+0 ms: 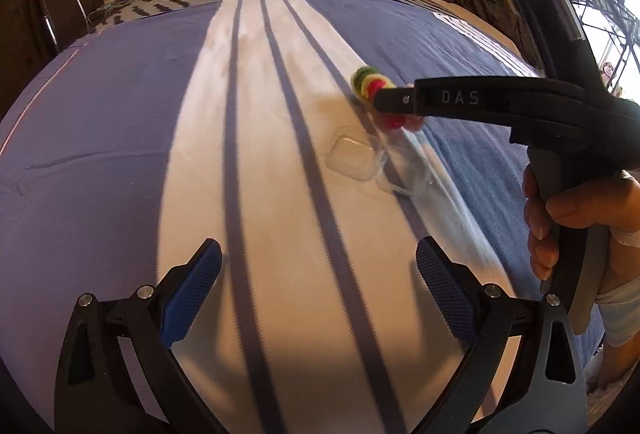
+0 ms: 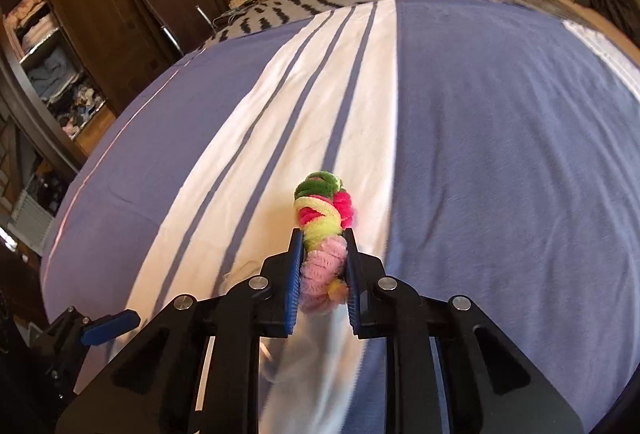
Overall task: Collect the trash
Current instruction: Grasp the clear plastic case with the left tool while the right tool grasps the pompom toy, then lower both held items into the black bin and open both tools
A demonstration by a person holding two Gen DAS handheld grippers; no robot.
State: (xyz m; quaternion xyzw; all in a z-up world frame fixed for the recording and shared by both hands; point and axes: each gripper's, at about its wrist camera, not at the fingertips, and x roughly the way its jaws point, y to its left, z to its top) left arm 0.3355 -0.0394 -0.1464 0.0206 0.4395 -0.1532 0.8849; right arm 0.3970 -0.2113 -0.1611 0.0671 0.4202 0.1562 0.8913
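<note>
**Right tongs clamp the fuzzy bundle; clear tubs lie loose beside it**

Left wrist view: the left gripper (image 1: 318,288) stands wide with nothing between its blue pads (image 1: 192,290), hovering over the striped bedspread (image 1: 120,153). From these tongs the trash lies toward one o'clock. There the right gripper (image 1: 390,101) reaches in from three o'clock, a hand (image 1: 560,209) on its handle, with a bundle of pipe cleaners (image 1: 366,81) poking out past its tip toward nine o'clock. Just below that tip, toward five o'clock of the bundle, two clear plastic tubs (image 1: 356,157) lie side by side on the white band of the cover, touching or nearly so; they are see-through and hard to make out. The right tongs are much nearer to these tubs than the left. Whether the bundle rests on the cloth or is lifted off it, I cannot tell from here.

Right wrist view: the right gripper (image 2: 322,290) is narrowed onto the bundle of pipe cleaners (image 2: 324,226), both pads pressing its pink lower part. The bundle's long axis runs along the fingers, toward twelve o'clock, and its free end sticks out well beyond the tips. It looks soft and fuzzy: green loop at the far end, then hot pink and yellow twists, pale pink in the clamp. The left gripper's blue pad (image 2: 110,326) shows at eight o'clock.

My judgement: the bundle is secured and must be carried off next; the tubs remain to be collected.
</note>
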